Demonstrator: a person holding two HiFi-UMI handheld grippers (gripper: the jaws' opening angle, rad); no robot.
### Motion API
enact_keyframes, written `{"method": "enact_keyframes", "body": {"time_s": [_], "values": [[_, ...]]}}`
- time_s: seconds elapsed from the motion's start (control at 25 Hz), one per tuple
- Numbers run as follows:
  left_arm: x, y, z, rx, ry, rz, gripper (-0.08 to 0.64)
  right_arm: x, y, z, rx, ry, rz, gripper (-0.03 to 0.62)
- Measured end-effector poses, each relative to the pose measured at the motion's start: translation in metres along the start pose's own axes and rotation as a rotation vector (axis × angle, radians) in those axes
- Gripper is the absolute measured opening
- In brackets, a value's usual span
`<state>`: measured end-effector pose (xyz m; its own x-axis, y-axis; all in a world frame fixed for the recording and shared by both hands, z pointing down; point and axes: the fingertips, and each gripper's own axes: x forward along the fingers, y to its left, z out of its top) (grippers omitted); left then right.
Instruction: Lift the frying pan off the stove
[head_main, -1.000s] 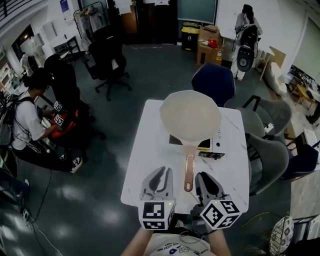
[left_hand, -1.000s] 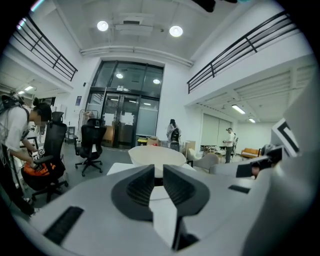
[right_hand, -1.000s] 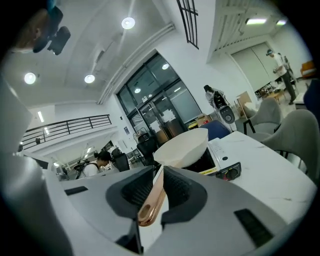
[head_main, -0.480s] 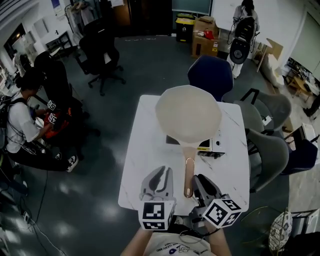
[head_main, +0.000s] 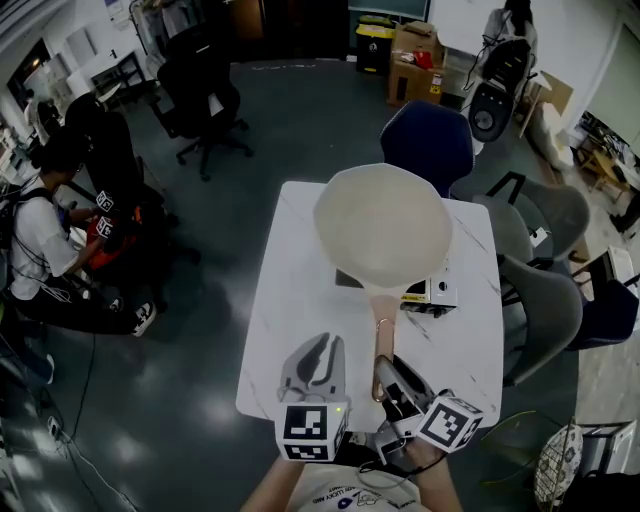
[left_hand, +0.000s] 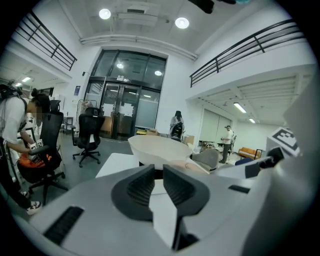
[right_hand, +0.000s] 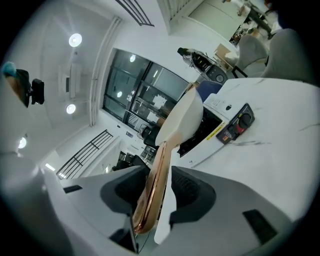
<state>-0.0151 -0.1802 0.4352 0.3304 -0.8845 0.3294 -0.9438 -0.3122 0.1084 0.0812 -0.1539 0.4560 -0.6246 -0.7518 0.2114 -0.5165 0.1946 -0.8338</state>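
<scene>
1. Right gripper (head_main: 385, 368) is straddling the end of the copper handle (head_main: 381, 325). Its jaws are sitting apart around it, one pad touching, the other looking slightly off, so it isn't clamping yet.
2. Left gripper (head_main: 318, 348) is hovering just beside it over the surface (head_main: 290, 320), jaws nearly together and holding nothing.
3. Frying pan (head_main: 382, 222) is sitting on the stove (head_main: 432, 293) at the far side of the surface, handle pointing back toward the person.
4. Step in hand, judging: grasping the handle; the lift isn't starting yet.
5. Next move is calling for closing firmly on the handle, then raising straight up while keeping the pan level, since it's hanging far out from the grip.
</scene>
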Motion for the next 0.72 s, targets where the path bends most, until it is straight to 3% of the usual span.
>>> {"method": "enact_keyframes", "body": {"time_s": [0.4, 0.72], "values": [[0.003, 0.005, -0.009, -0.021, 0.025, 0.007, 0.061, 0.011, 0.003, -0.010, 0.161, 0.037, 0.102, 0.150], [0.008, 0.007, -0.008, 0.013, 0.027, 0.007, 0.061, 0.013, 0.004, -0.017, 0.188, 0.092, 0.153, 0.149]]}}
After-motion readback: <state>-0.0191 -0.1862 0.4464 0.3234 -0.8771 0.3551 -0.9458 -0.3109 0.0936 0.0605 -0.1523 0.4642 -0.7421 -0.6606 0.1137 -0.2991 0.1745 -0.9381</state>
